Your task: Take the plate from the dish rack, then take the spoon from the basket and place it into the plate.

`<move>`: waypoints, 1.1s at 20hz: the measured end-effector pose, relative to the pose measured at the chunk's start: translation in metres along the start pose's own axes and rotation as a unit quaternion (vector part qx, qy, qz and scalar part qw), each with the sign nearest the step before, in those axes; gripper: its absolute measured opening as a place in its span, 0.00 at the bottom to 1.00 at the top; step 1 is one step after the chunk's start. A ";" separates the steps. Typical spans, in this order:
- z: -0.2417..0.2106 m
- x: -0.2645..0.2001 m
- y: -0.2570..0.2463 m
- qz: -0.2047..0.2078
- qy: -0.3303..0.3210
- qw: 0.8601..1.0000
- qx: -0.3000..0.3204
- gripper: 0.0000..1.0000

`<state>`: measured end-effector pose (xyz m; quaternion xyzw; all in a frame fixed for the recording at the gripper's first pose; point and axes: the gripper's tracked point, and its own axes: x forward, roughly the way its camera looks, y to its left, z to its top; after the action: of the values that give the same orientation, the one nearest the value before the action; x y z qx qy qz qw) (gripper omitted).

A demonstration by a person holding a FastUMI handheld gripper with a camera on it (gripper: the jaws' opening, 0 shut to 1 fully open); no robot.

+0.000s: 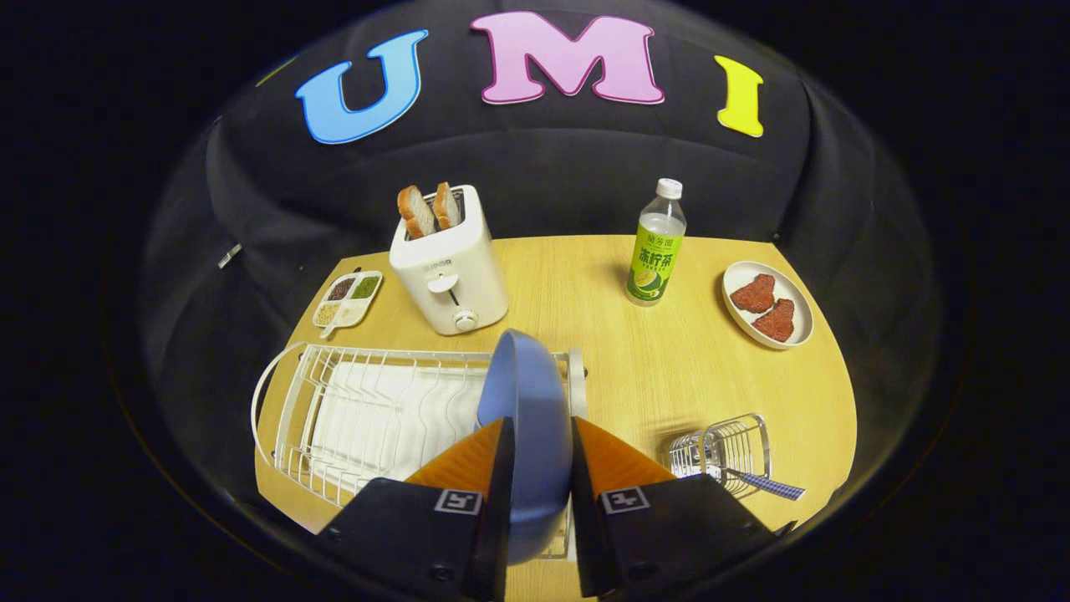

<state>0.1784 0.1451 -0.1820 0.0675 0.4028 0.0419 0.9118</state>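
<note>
A blue plate (522,401) stands on edge at the right end of the white wire dish rack (368,414). My gripper (542,451) straddles the plate's rim, one orange finger (472,464) on each face, and both fingers press on it. To the right of the fingers, a small wire basket (726,451) holds a spoon whose blue checked handle (769,485) sticks out toward the table's front edge. The plate's lower part is hidden behind the fingers.
A white toaster (451,267) with two bread slices stands beyond the rack, with a small divided dish (347,298) to its left. A green-labelled bottle (656,247) and an oval plate with two reddish pieces (767,303) sit further back right on the wooden table (652,368).
</note>
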 end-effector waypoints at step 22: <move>0.013 -0.027 -0.010 -0.128 -0.056 0.990 0.010 0.28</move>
<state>0.1703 0.1307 -0.1552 0.0266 0.3570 -0.0834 0.9300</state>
